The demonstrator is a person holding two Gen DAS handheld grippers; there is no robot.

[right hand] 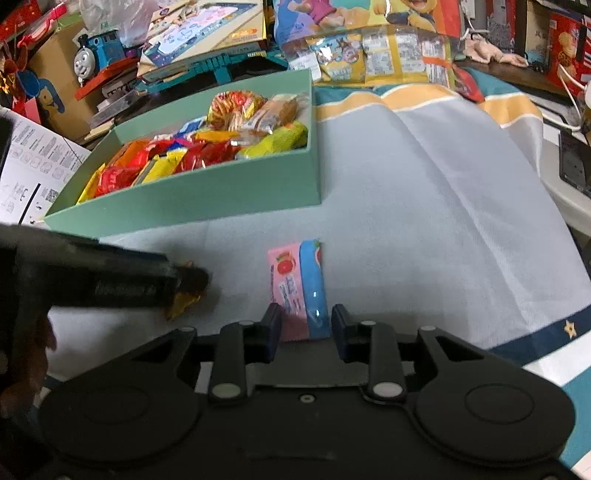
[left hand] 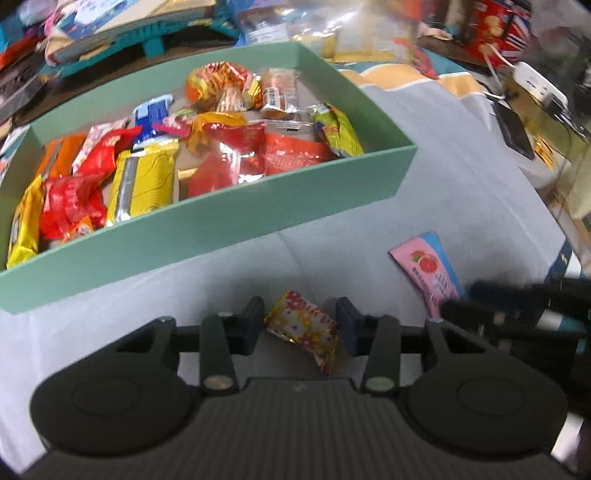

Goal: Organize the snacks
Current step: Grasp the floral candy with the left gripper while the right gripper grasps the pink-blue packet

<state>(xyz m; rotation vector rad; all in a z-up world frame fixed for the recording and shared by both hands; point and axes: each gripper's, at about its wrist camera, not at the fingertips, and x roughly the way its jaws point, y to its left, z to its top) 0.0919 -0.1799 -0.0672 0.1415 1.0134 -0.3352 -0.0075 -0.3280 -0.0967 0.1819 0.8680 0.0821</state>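
A green box [left hand: 207, 225] holds several wrapped snacks; it also shows in the right wrist view [right hand: 192, 195]. A small flowered yellow snack [left hand: 304, 328] lies on the grey cloth between the fingers of my left gripper [left hand: 301, 321], which is open around it with small gaps. A pink and blue snack bar [right hand: 299, 288] lies on the cloth, its near end between the fingers of my open right gripper [right hand: 304, 326]. The bar also shows in the left wrist view [left hand: 428, 269]. The left gripper [right hand: 184, 280] shows in the right wrist view, covering most of the yellow snack [right hand: 183, 304].
Toys, boxes and snack bags crowd the back edge: a blue toy train [right hand: 98, 51], packets [right hand: 369, 55], a red biscuit box [left hand: 495, 22]. A printed sheet [right hand: 33, 166] lies left of the box. Bare grey cloth [right hand: 443, 221] spreads to the right.
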